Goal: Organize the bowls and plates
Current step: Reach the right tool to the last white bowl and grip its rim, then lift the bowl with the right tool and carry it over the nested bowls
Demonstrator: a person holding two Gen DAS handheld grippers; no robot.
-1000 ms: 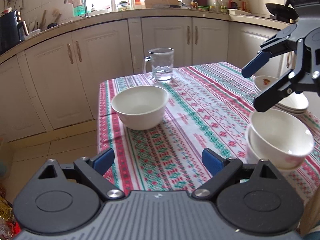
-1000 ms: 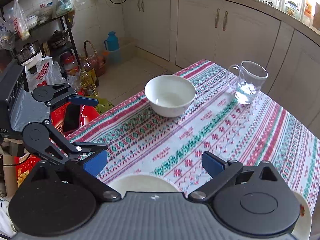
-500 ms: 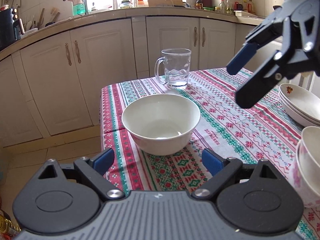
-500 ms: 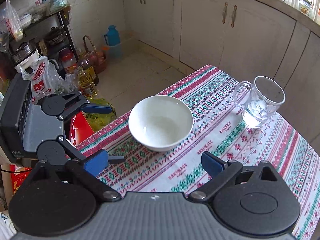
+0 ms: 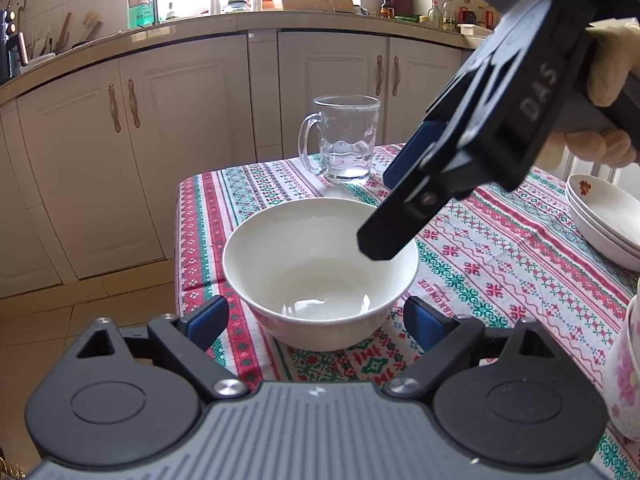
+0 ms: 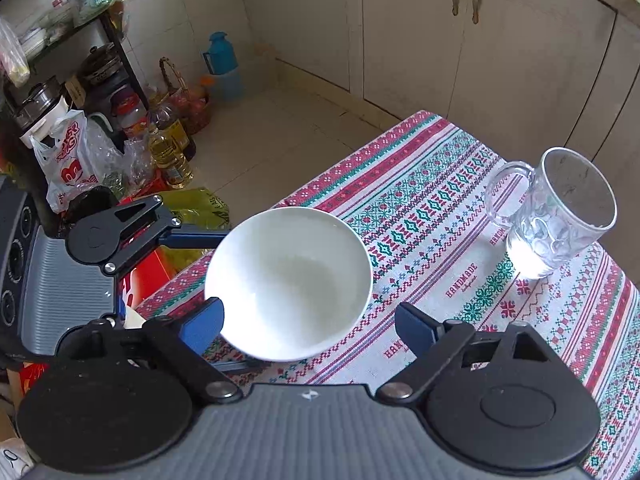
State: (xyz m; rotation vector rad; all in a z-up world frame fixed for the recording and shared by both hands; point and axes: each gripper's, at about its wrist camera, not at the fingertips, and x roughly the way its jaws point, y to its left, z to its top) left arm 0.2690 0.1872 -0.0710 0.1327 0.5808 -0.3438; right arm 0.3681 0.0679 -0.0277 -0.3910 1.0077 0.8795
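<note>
A plain white bowl [image 5: 320,272] stands near the table's corner on the patterned cloth; it also shows in the right wrist view [image 6: 288,280]. My left gripper [image 5: 316,320] is open, its fingers either side of the bowl's near wall. My right gripper [image 6: 308,324] is open above the bowl and reaches in from the upper right in the left wrist view [image 5: 392,208]. A stack of white plates [image 5: 608,220] lies at the right edge. A flowered bowl [image 5: 626,368] stands at the lower right.
A glass mug [image 5: 344,140] with some water stands behind the bowl, also in the right wrist view [image 6: 556,216]. The table edge [image 5: 180,240] drops to the floor at left. White cabinets [image 5: 120,140] stand behind. Oil bottles [image 6: 168,152] and bags crowd the floor.
Both grippers have moved in on the white bowl. It now sits between the left fingers, and the right gripper has come over it from the right.
</note>
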